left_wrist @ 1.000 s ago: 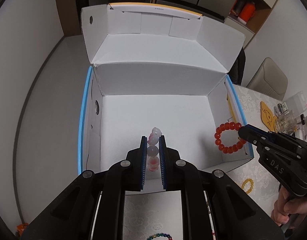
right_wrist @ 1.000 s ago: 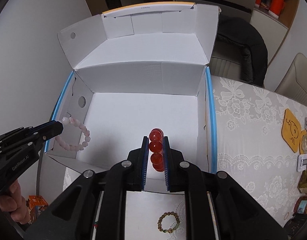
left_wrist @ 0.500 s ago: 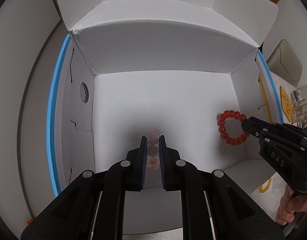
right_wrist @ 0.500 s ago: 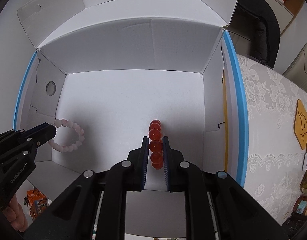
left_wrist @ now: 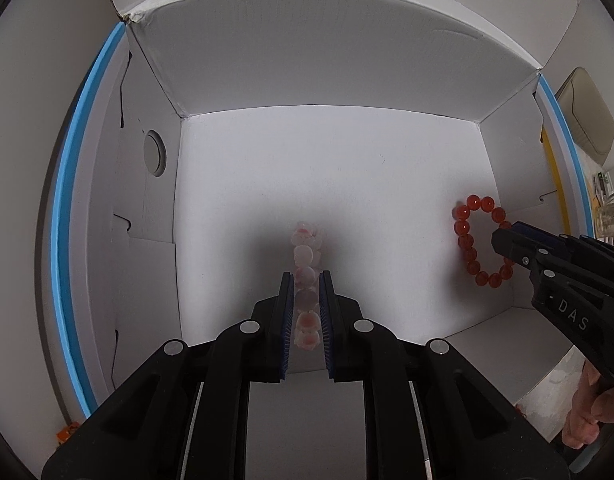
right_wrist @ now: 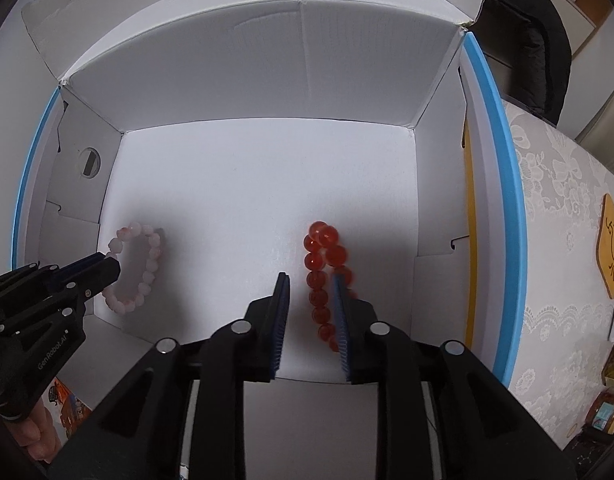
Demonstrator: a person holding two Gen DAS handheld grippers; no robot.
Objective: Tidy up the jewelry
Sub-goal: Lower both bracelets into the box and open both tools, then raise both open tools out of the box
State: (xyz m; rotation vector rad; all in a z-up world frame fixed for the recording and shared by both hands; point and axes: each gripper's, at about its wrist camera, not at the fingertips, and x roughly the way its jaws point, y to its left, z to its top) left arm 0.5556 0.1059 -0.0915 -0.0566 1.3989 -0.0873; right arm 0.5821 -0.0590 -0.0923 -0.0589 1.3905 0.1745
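Inside the box: I have both tools low within the white cardboard box (right_wrist: pixel 267 168), each with a bracelet over its floor.
Step in hand: I am setting down two bracelets, one from each hand.
Left gripper (left_wrist: pixel 306 280): my jaws stand narrow, closed on the pink bead bracelet (left_wrist: pixel 306 248), which runs forward from between the pads.
Right gripper (right_wrist: pixel 309 284): my jaws stand clearly parted; the red bead bracelet (right_wrist: pixel 321 276) lies against the right pad and looks released, though I cannot tell if it rests wholly on the floor.
Where they sit: pink toward the box's left side, red toward its right, well apart.
Next move: I judge the left jaws must part to drop the pink one, then both tools lift straight up without snagging beads.
Count: two bracelets, two grippers, one box.
Outside: a lace tablecloth (right_wrist: pixel 555 240) lies to the right.
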